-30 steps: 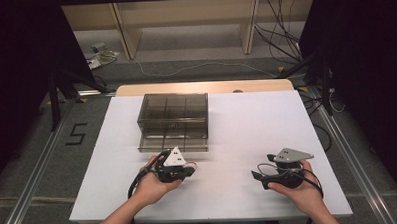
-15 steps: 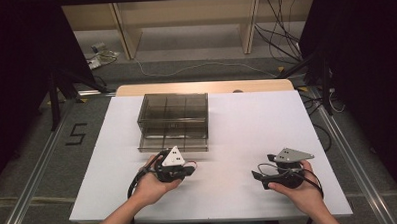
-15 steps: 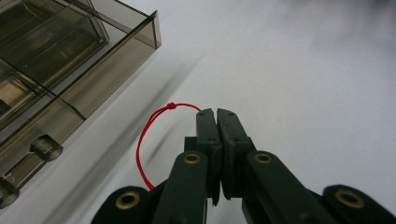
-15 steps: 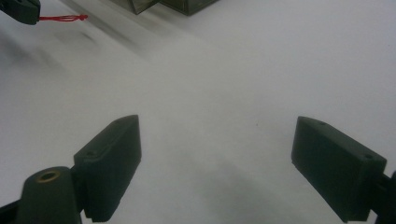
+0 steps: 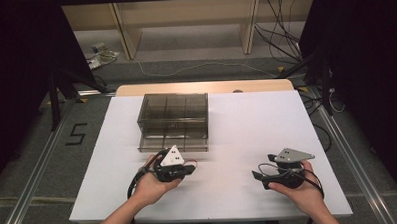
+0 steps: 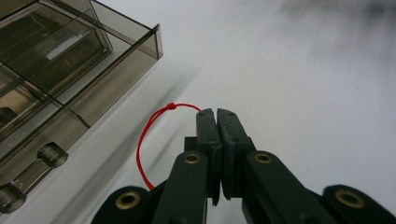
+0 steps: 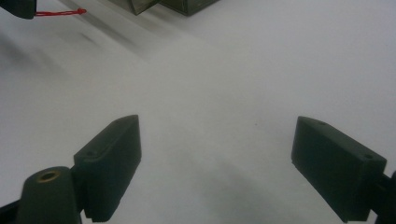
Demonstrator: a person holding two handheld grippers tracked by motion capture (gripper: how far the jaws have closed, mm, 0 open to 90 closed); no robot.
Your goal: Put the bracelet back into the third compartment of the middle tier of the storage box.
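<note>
Left claw (image 6: 215,114) pressed closed on a thin red string loop (image 6: 148,135), the knotted loop arching out to the jaws' left above the white table (image 6: 299,70); seen from the high view just in front of the smoky transparent plastic drawer box (image 5: 173,121), near its front edge, apart from it; same box close at the left in the left gripper view (image 6: 60,70); right claw (image 7: 217,163) spread wide with nothing between the jaws, held low over bare table, well apart from the left claw.
</note>
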